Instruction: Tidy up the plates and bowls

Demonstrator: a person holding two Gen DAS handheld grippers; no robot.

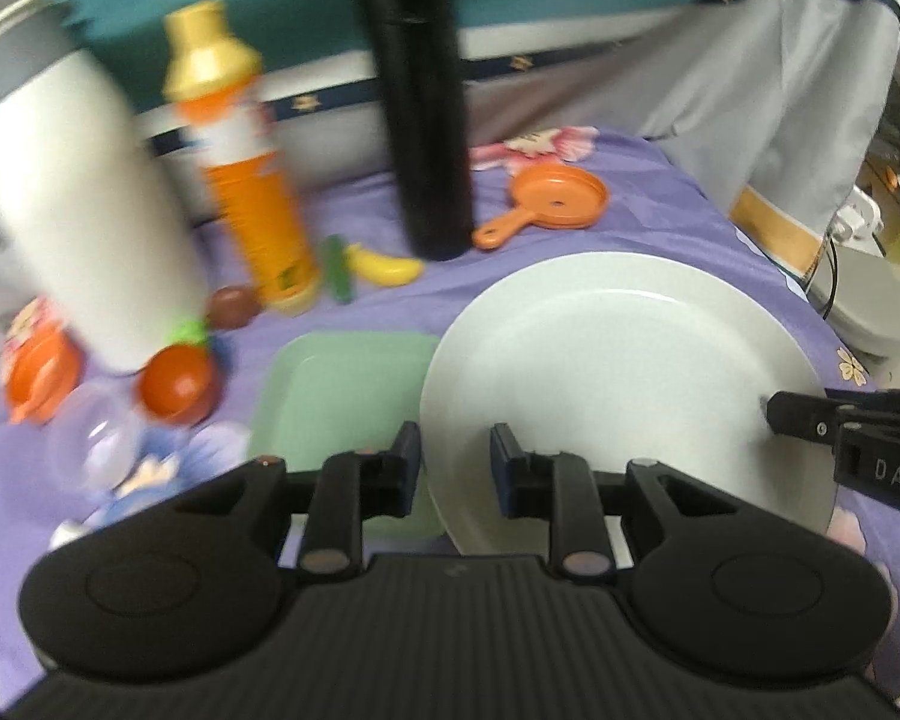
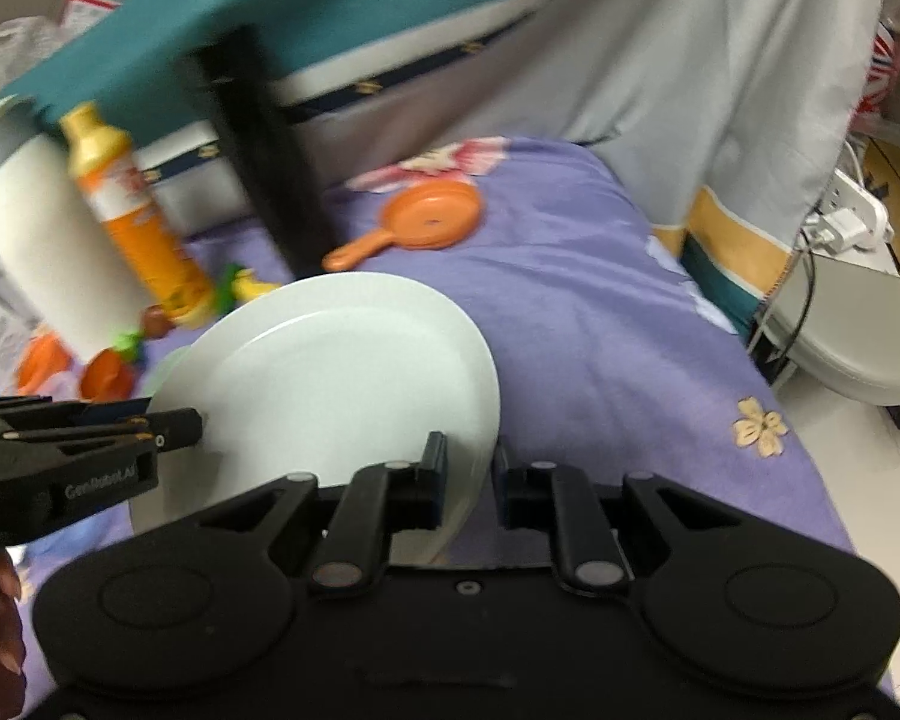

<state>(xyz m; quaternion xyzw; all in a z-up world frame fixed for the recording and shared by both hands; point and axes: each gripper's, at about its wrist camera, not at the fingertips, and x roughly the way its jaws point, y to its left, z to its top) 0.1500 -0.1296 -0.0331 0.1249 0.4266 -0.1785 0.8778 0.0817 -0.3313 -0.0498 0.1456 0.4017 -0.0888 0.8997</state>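
Now your left tongs point(image 1: 455, 468) and right tongs point(image 2: 469, 477) each pinch a near rim of the round white ceramic plate point(image 1: 618, 384), held tilted above the purple floral cloth point(image 2: 600, 324). Beside its left edge lies a pale green square plastic plate point(image 1: 342, 396); cloth rightward is open.

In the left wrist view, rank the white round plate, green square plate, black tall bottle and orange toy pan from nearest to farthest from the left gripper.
1. White round plate: its rim sits between the left gripper's jaws.
2. Green square plate: just beyond the left finger, partly under the white plate.
3. Black tall bottle: standing farther back, centre.
4. Orange toy pan: back right, slightly behind the bottle's base.
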